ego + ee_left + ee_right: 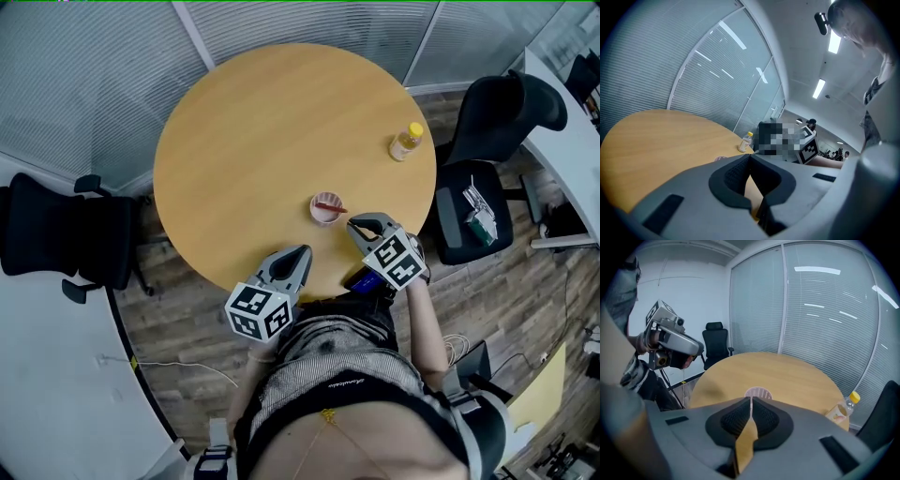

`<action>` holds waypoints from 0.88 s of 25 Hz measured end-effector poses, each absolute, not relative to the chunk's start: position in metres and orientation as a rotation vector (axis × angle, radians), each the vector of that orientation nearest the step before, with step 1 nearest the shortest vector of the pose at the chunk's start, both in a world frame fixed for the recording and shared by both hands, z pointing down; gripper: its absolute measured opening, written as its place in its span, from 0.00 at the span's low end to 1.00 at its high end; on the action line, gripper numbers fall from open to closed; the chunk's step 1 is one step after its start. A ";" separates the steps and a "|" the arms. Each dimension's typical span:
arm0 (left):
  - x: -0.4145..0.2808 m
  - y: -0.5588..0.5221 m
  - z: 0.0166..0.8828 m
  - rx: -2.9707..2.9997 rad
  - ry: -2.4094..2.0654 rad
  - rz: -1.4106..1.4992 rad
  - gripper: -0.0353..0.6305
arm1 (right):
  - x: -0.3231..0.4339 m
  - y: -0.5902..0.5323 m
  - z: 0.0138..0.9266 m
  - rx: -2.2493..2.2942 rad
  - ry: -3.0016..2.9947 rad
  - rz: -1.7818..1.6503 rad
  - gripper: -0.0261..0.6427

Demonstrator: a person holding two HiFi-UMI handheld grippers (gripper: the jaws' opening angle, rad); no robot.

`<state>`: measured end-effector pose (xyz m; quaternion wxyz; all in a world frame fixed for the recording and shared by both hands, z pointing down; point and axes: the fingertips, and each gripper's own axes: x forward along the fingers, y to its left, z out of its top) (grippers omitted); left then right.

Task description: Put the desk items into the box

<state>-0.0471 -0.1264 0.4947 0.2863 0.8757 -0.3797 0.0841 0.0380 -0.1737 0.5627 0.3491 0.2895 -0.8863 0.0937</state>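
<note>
My left claw (302, 251) hangs over the near edge of the round wooden table (253, 141), jaws closed tip to tip with nothing between them. My right claw (352, 223) is closed and empty in the same way, and it sits just beside a small pink cup (325, 208) that stands near the table's near edge. A red thing (331, 207) lies across the cup's top. A bottle (406, 142) with a yellow cap stands upright near the table's right rim, well apart from the cup. Black office chairs (66, 234) stand on both sides of the table.
</note>
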 end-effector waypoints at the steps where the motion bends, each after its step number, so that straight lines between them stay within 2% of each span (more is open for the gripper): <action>1: -0.045 -0.126 0.495 2.343 -1.013 0.227 0.08 | 0.037 -0.170 0.561 0.745 -2.312 0.253 0.09; 22: -0.013 -0.128 0.468 2.451 -1.002 0.203 0.08 | 0.003 -0.142 0.477 0.761 -2.699 0.274 0.08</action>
